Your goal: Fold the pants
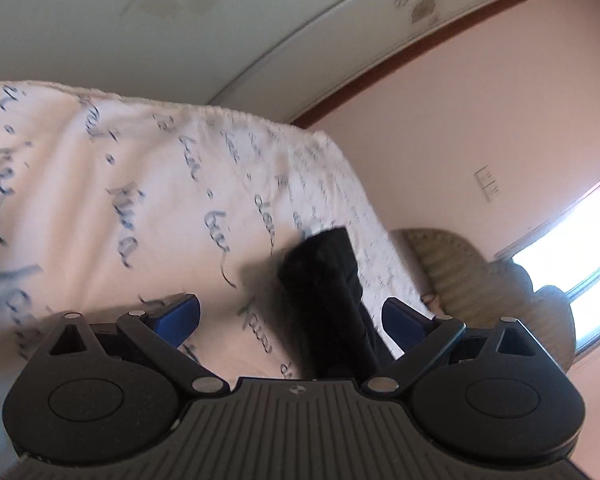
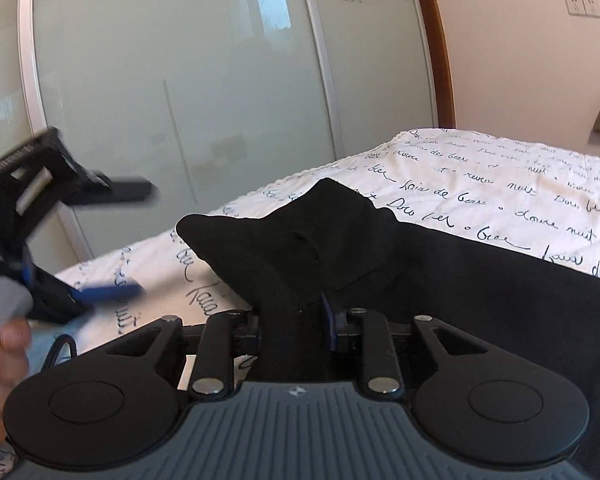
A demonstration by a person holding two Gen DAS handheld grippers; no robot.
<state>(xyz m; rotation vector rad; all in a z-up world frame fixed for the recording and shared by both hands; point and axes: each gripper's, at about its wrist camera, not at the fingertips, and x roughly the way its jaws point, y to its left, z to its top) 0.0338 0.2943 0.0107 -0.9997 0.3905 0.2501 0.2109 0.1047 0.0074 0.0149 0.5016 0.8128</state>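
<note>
Pants (image 2: 440, 276), black, lie on the bed; 1 bunched section rises into the right gripper (image 2: 296, 320), whose 2 blue-padded jaws are drawn narrow and pinch that fabric between them. Above the pinch the cloth forms a dark peak, then spreads flat to the right across the bedsheet (image 2: 500, 184), white with dark handwritten script.

Left gripper (image 1: 292, 316): jaws spread wide, nothing clamped. A dark fold of the pants stands ahead of it, between the 2 pads and closer to the right one; contact cannot be judged. In the right wrist view this gripper appears blurred at the left edge, above the sheet, held by a hand (image 2: 0, 356) on its grey handle.

Beyond the bed: sliding wardrobe doors (image 2: 180, 100) with flower decals, pink wall, a bright window (image 1: 580, 264).
</note>
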